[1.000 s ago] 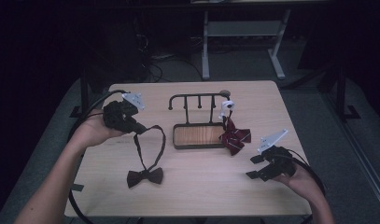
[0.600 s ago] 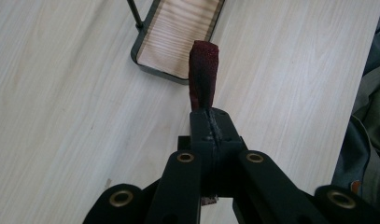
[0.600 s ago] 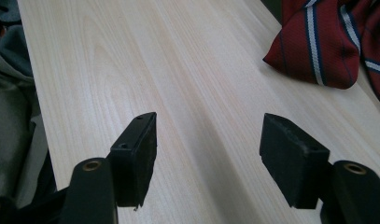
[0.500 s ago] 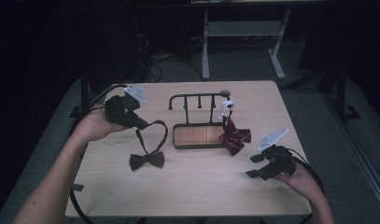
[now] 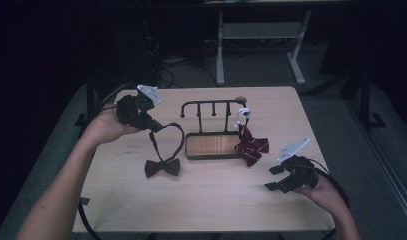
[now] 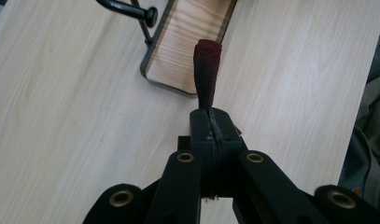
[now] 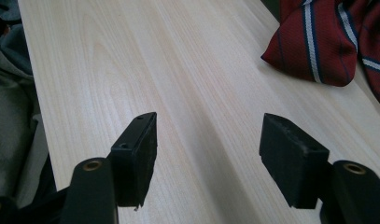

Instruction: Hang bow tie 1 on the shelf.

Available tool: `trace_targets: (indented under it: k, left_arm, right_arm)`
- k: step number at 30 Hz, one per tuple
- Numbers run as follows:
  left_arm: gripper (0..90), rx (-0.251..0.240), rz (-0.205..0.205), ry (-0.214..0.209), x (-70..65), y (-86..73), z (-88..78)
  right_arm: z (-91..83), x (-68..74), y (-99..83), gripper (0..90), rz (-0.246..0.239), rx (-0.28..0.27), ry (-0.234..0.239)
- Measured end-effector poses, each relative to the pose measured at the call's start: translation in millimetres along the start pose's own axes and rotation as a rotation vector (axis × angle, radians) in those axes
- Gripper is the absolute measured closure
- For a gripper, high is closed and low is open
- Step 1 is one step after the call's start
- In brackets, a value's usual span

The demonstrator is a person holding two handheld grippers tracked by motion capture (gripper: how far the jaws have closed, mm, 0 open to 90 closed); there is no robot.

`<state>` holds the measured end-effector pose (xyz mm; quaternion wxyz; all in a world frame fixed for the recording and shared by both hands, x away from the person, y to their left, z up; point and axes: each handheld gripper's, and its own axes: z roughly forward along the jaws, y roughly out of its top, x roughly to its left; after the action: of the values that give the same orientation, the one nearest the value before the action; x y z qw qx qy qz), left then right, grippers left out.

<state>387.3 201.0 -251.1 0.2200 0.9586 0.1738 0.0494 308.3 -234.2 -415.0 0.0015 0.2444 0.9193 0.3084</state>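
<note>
Left gripper [image 5: 153, 125] clamps the dark bow tie's strap [image 5: 178, 140], bow [image 5: 162, 167] hanging below; right gripper [image 5: 275, 178] gapes wide, empty, above the surface [image 5: 201, 200].

Dark bow tie [image 5: 162, 167]: knot and wings flat on counter, left of centre, toward near edge. Thin strap [image 5: 167, 136] loops up toward far-left corner, upper end lifted off counter; dark red, end pinched [image 6: 207, 74] in gripper view.

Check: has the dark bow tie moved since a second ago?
Yes. The dark bow tie, strap pinched in the left gripper, has slid up the table, away from the near edge and level with the wooden tray.
</note>
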Motion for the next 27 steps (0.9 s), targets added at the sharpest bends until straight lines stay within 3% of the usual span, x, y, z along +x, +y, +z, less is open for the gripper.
trace_targets:
  k: [5,11,22,27]
  left_arm:
    - [90.0,0.003,-0.001,0.004,4.9,7.5,0.1]
    - [90.0,-0.035,-0.024,-0.010,13.6,14.7,-0.5]
    - [89.9,-0.024,-0.026,0.006,26.1,30.0,1.2]
    - [89.9,-0.032,-0.061,0.014,33.5,30.7,3.7]
  right_arm:
    - [-0.5,1.0,0.7,36.6,-0.001,0.000,0.003]
    - [-1.6,0.4,-0.4,36.6,-0.005,0.000,-0.003]
    - [-3.2,2.2,-1.6,36.7,-0.005,0.000,-0.001]
    - [-4.8,2.3,-2.0,36.7,-0.001,-0.003,-0.004]
